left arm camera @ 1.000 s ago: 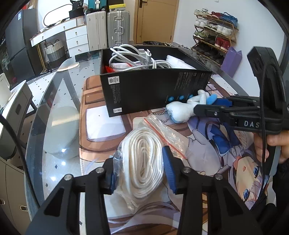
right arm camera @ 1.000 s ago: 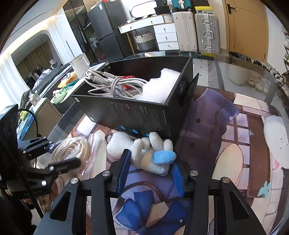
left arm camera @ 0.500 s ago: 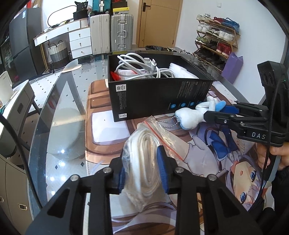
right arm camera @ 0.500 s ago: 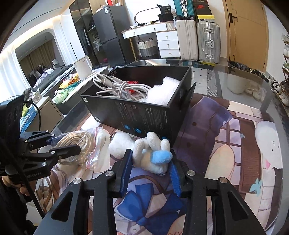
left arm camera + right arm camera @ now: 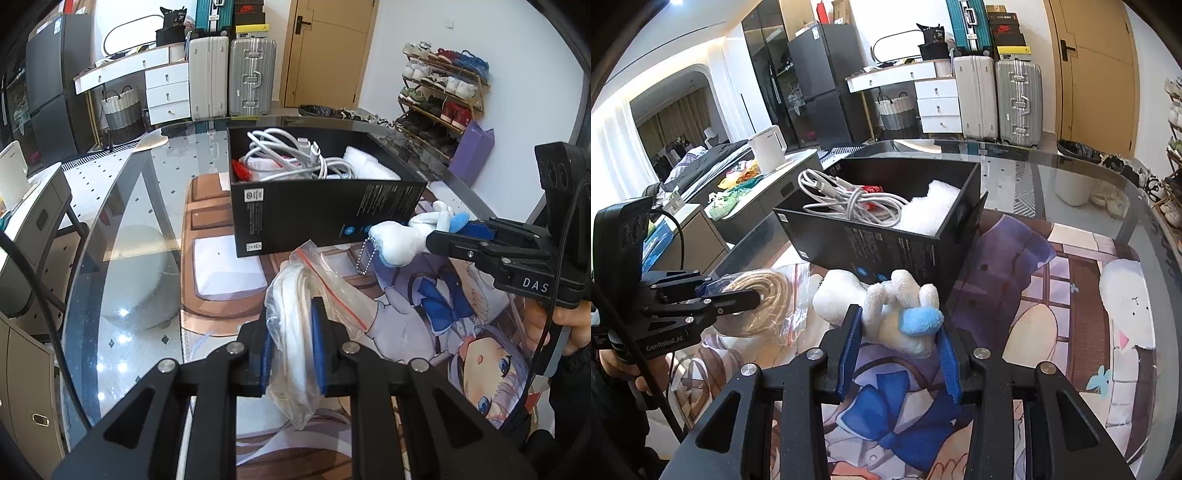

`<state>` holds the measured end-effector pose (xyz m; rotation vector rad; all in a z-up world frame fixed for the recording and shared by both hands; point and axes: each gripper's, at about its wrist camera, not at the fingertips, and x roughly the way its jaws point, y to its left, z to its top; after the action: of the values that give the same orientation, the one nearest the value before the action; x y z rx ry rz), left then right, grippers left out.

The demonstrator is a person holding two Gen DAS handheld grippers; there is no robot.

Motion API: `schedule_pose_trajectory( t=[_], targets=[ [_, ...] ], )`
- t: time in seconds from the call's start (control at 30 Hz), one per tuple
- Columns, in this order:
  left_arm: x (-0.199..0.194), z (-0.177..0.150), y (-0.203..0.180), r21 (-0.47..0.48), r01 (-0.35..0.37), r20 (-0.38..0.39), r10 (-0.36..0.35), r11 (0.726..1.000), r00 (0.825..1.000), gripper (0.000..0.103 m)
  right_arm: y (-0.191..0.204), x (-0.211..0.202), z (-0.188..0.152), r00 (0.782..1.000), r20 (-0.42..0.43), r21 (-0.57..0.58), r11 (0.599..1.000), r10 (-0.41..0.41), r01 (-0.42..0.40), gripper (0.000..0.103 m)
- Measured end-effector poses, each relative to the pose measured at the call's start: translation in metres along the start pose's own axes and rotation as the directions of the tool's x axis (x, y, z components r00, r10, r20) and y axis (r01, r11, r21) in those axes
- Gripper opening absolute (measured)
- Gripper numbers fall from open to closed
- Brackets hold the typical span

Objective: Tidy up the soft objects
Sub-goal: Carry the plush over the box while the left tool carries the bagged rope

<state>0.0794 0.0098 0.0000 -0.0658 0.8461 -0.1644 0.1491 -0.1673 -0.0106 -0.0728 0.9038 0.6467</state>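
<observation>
"DAS" read on the right gripper (image 5: 476,230), "GenRobot.AI" on the left gripper (image 5: 746,295) — left gripper had tightened on the bagged white cord (image 5: 295,332), right gripper clamped the plush keychain (image 5: 897,314), both lifted since earlier beside the black box (image 5: 314,210).

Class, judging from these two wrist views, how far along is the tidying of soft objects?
Done: white cables and bubble wrap already lie in the black box. In hand: left gripper clamps the bagged rope; right gripper holds the plush toy. Left: getting both into the box.
</observation>
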Motion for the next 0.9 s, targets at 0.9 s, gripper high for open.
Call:
schedule_pose_trajectory(
  t=[0.9],
  targets=[
    [-0.043,0.06,0.004,0.012,-0.033,0.181,0.03,0.999,0.983,0.016,0.009,-0.052,0.044,0.983,0.182,-0.014,0.999,-0.037,0.04,0.039]
  ],
)
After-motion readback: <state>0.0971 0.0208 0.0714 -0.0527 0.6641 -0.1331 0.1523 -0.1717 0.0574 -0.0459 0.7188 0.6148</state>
